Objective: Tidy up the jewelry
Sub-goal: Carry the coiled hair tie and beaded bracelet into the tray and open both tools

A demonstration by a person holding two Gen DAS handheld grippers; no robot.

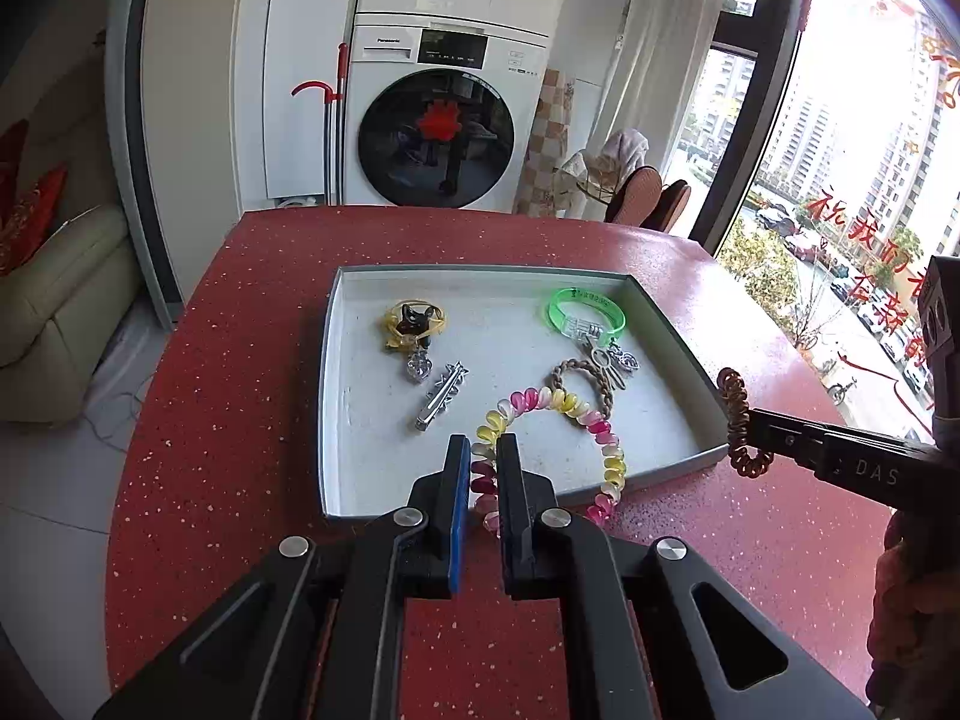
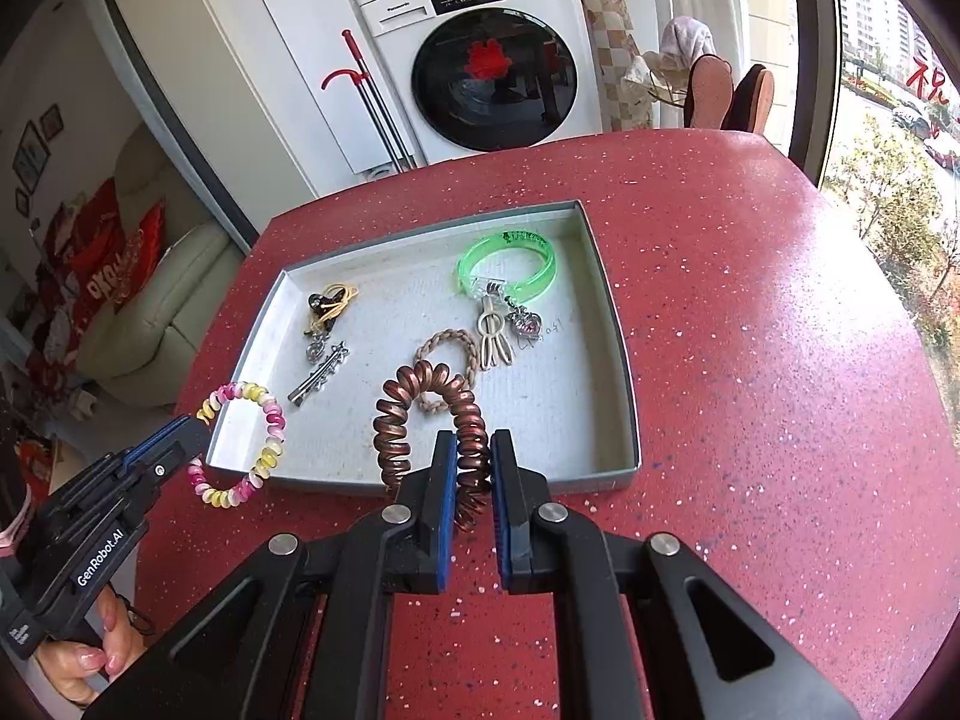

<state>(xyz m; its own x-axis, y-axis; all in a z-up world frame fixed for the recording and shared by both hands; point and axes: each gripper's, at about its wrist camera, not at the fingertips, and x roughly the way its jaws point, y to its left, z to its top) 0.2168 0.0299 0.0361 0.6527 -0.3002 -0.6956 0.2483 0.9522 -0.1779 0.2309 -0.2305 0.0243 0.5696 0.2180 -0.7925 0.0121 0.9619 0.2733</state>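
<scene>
1. Over the tray's near edge (image 1: 516, 495), the left gripper (image 1: 483, 468) pinches the pink-yellow coil bracelet (image 1: 606, 450); keep it clamped until clear.
2. Beside it, the right gripper (image 2: 474, 462) grips the copper coil bracelet (image 2: 396, 414); carry both apart, untangled.

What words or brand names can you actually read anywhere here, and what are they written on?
"Panasonic": on the washing machine, left of its display.
"GenRobot.AI": on the side of the left gripper.
"DAS": partial lettering on the right gripper; the rest is cut off.
Red Chinese characters on the window: partly cut off, not read with confidence.
Dark print on the green bracelet: too small to read.
Washer display and button labels: too blurred.
</scene>
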